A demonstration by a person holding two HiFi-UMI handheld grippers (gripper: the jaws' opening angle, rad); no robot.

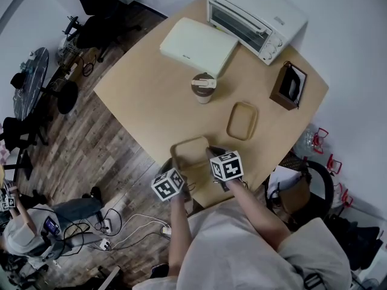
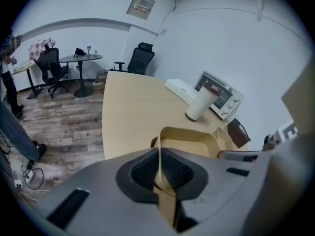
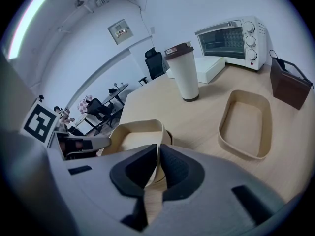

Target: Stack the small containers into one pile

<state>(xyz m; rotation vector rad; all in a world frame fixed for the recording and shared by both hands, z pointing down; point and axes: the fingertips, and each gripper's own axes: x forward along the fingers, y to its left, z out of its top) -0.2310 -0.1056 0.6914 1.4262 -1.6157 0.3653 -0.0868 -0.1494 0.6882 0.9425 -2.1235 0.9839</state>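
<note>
Left gripper (image 2: pixel 158 156) and right gripper (image 3: pixel 157 154) clamp the walls of a beige container (image 1: pixel 189 151) at the table's (image 1: pixel 151 95) near edge; the second container (image 1: pixel 242 121) lies beyond, rightward.

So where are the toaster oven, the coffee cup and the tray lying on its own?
toaster oven (image 1: pixel 269 8), head view, its white top.
coffee cup (image 3: pixel 186 77), right gripper view, its white side.
loose tray (image 1: pixel 242 121), head view, its bare floor.
</note>
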